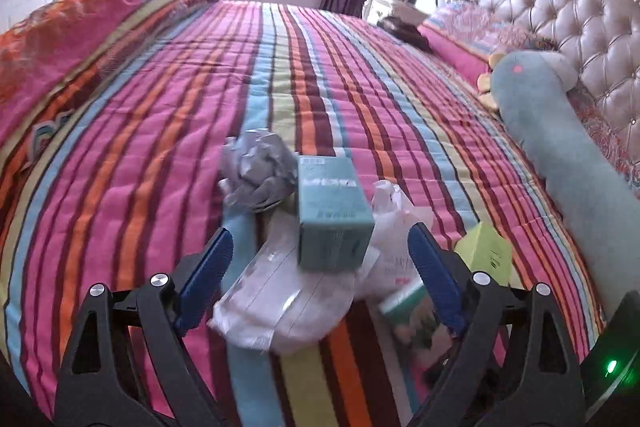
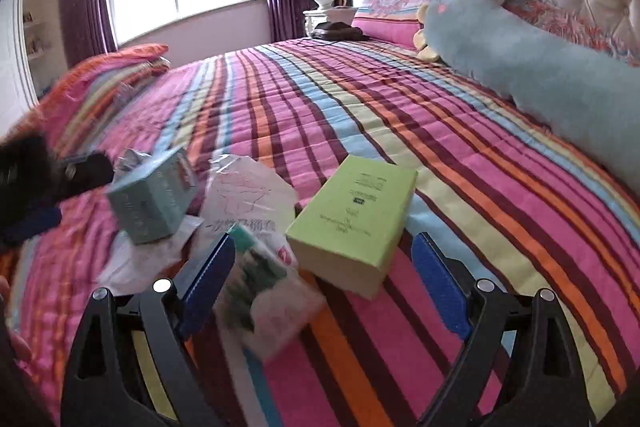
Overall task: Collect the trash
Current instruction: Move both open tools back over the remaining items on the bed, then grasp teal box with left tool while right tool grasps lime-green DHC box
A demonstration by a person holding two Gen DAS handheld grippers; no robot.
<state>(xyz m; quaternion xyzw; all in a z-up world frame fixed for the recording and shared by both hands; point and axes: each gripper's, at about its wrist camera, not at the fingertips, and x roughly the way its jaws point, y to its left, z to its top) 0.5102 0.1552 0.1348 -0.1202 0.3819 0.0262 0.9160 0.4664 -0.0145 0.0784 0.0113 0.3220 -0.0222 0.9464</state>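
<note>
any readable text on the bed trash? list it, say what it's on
None reads.
Teal box: label and lettering, blurred.
Green pack: small print and a dark logo, too small.
White bag: large characters, not legible.
Flowered packet: motion-blurred.

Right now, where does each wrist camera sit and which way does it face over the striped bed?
Left wrist: rides the left gripper, angled down at the teal cardboard box and crumpled grey paper; its blue-padded fingers stand open.
Right wrist: rides the right gripper, angled down at the lime-green rectangular pack; open fingers show, with the other gripper, blurred, at left.
Shared: teal box, green pack, white plastic bag, striped quilt, blue plush bolster, tufted headboard.
</note>
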